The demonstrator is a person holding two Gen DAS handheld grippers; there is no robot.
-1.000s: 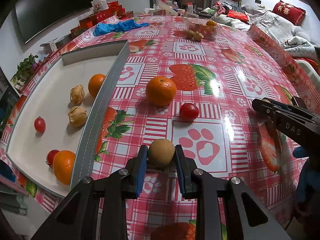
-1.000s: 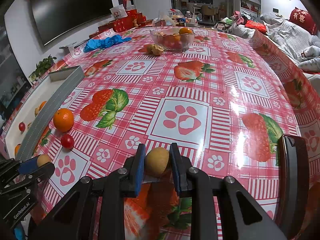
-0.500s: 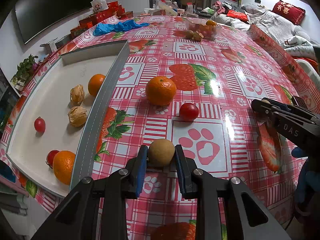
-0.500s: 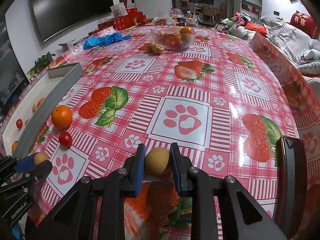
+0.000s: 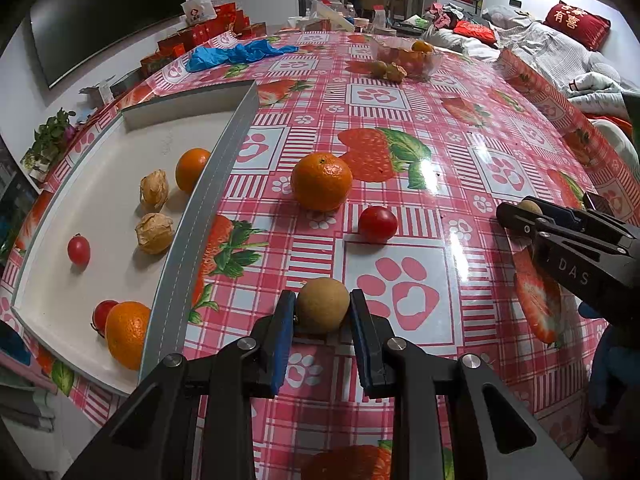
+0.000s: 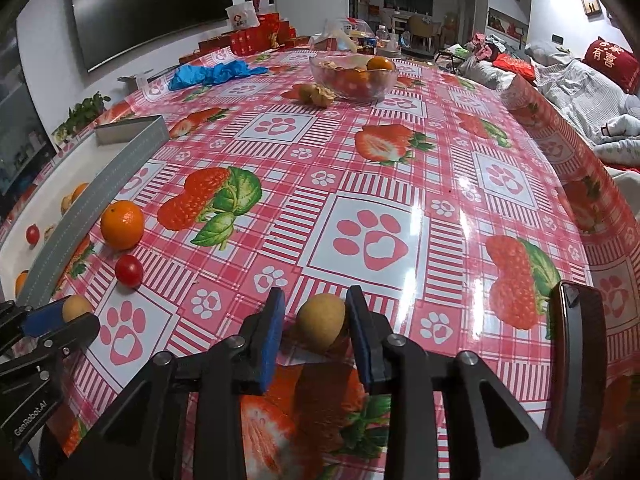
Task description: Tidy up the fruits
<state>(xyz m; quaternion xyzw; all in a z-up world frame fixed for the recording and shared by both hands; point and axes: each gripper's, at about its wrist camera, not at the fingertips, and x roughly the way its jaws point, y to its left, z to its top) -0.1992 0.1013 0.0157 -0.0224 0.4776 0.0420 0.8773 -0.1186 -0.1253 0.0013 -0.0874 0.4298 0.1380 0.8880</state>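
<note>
My left gripper [image 5: 322, 312] is shut on a round tan longan [image 5: 322, 311] just above the tablecloth, right of the white tray [image 5: 188, 224]. The tray holds oranges, husked physalis and cherry tomatoes. An orange [image 5: 321, 181] and a cherry tomato [image 5: 377, 223] lie on the cloth ahead. My right gripper [image 6: 316, 322] stands open around a second longan [image 6: 321, 323]; its right pad touches the fruit and a gap shows on the left. The right gripper also shows in the left wrist view [image 5: 520, 216], and the left gripper in the right wrist view [image 6: 60, 318].
A glass bowl [image 6: 353, 76] of fruit stands at the far end, with a longan and a physalis [image 6: 316, 94] beside it. Blue gloves [image 6: 208, 74] lie at far left. A dark phone [image 6: 574, 360] rests at the table's near right edge.
My right gripper's jaws have spread apart, letting go of its longan. My left gripper has kept its hold and barely moved.
</note>
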